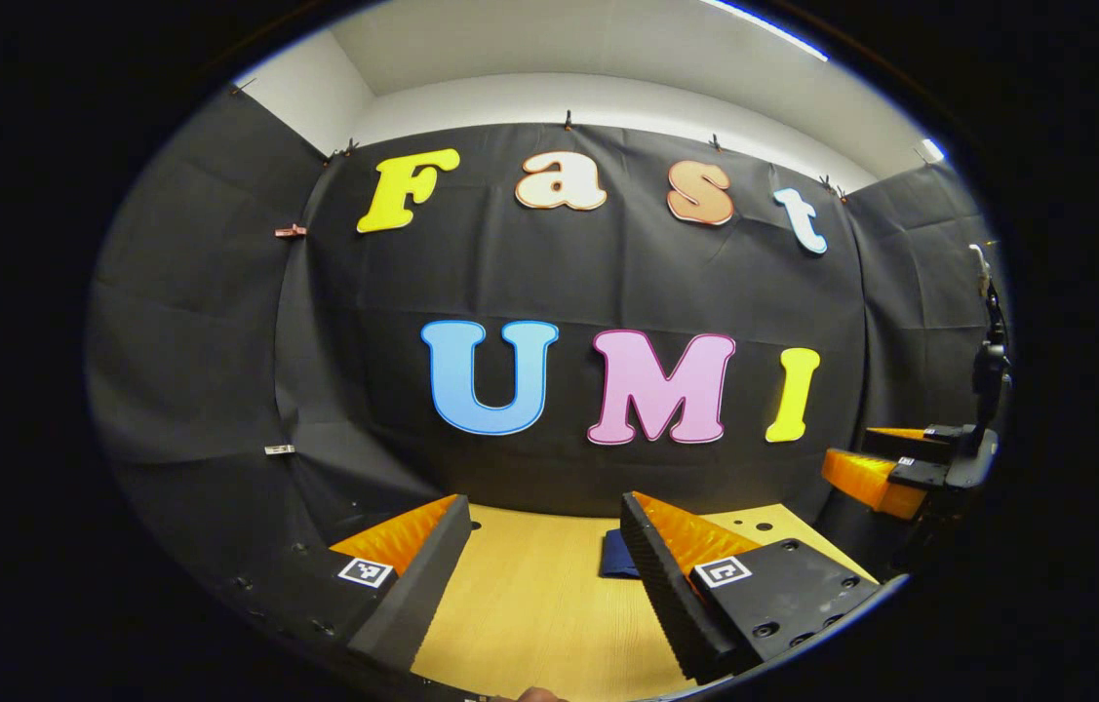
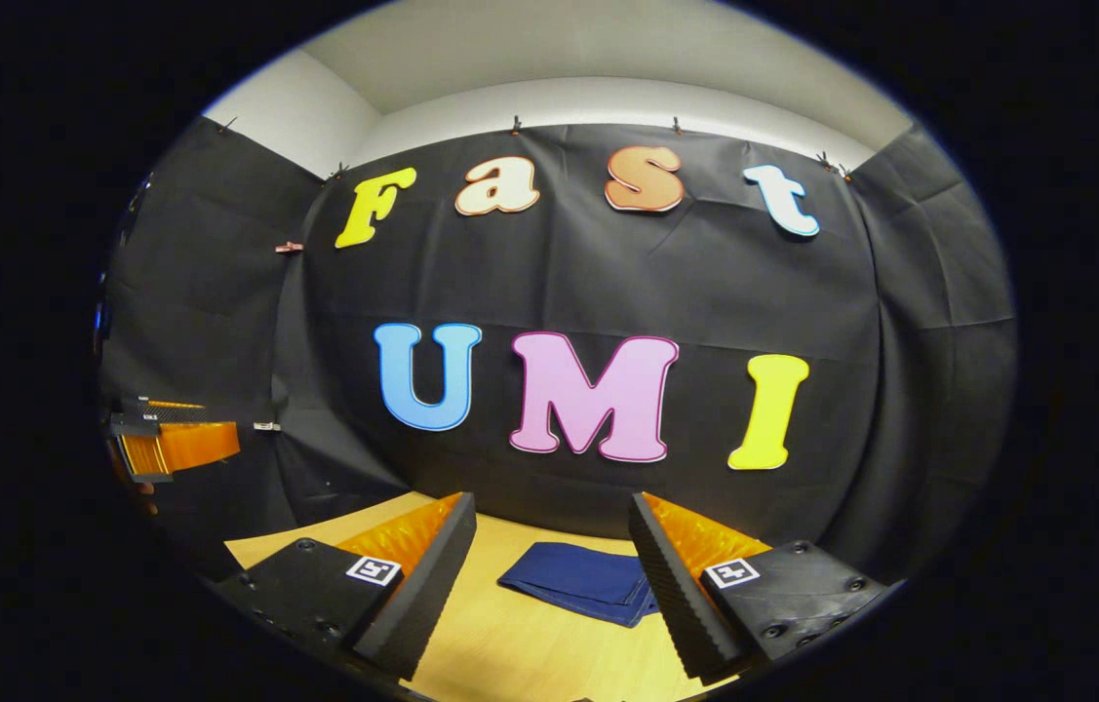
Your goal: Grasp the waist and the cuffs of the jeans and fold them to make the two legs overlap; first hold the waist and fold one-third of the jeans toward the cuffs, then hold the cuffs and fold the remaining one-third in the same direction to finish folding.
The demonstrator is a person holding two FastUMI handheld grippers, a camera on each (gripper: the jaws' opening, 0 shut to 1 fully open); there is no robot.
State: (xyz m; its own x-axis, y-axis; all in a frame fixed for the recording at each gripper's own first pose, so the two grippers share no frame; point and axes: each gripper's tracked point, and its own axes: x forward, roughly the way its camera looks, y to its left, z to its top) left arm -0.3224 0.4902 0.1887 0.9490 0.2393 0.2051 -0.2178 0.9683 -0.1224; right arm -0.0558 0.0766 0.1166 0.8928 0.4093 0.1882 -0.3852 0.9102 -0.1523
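The dark blue jeans (image 2: 576,581) lie folded into a compact flat stack on the wooden table (image 2: 529,643), near the back wall. My right gripper (image 2: 549,565) hovers above and in front of them, open, nothing between its fingers. In the left gripper view a corner of the jeans (image 1: 615,558) peeks out beside the right finger of my left gripper (image 1: 544,556), which is also open and empty above the table (image 1: 529,604). The right gripper (image 1: 885,468) appears at the right edge of the left gripper view; the left gripper (image 2: 174,444) appears at the left edge of the right gripper view.
Black cloth walls close the booth behind and on both sides of the table. A fingertip (image 1: 539,694) shows at the bottom edge of the left gripper view.
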